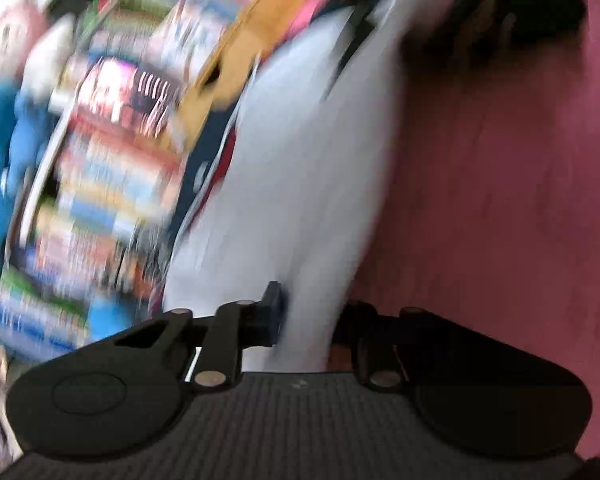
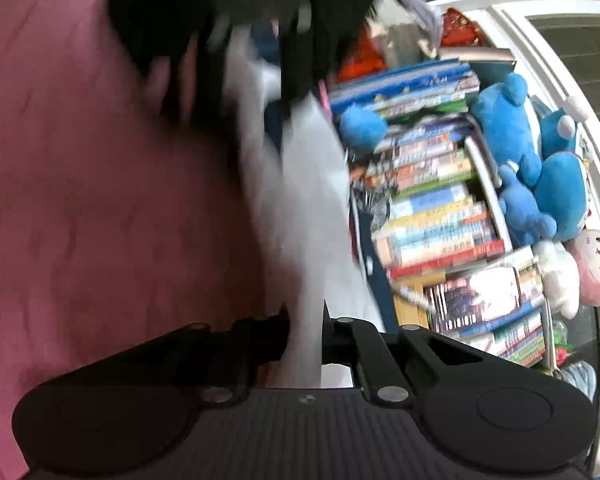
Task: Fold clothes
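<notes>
A white garment (image 1: 300, 184) with navy and red trim hangs stretched between the two grippers, lifted above the pink bedcover (image 1: 500, 200). My left gripper (image 1: 306, 320) is shut on one edge of it. In the right wrist view the same white garment (image 2: 300, 208) runs up from my right gripper (image 2: 306, 340), which is shut on its other edge. The far end of the cloth reaches the opposite gripper, a dark blurred shape (image 2: 260, 20). Both views are motion-blurred.
The pink bedcover (image 2: 80, 200) fills one side. A bookshelf with stacked books (image 2: 440, 220) stands beside the bed, with blue plush toys (image 2: 540, 168) and a pink one (image 2: 596, 268). A white window frame (image 2: 560, 60) is behind them.
</notes>
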The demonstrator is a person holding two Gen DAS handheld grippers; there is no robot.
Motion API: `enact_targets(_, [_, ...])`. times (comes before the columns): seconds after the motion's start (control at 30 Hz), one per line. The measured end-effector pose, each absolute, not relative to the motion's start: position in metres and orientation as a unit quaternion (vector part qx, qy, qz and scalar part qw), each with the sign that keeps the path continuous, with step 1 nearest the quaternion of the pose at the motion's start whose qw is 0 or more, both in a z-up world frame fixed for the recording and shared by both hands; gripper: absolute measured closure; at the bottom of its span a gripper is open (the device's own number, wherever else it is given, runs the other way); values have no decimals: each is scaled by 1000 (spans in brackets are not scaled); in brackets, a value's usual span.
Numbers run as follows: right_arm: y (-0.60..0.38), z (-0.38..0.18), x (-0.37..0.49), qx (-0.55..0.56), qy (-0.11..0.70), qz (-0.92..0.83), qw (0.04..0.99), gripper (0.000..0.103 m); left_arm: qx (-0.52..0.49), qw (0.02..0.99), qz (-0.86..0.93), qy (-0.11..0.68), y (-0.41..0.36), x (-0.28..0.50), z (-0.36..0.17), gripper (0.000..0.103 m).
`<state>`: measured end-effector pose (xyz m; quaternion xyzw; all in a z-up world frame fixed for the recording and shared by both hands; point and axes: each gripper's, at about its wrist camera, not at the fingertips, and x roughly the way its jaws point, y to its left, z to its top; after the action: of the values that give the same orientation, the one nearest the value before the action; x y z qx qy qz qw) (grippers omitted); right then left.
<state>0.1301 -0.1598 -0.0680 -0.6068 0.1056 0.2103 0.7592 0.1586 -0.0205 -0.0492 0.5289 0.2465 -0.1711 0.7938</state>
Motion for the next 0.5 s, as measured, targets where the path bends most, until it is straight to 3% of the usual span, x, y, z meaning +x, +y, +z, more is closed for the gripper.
enact_targets(0.23, [-261, -80, 123, -570, 199, 132, 786, 95, 535, 792, -85, 283, 66, 150, -64, 94])
enact_targets(0.5, [-265, -81, 125, -572, 198, 131, 785, 94, 538, 785, -70, 298, 82, 142, -64, 94])
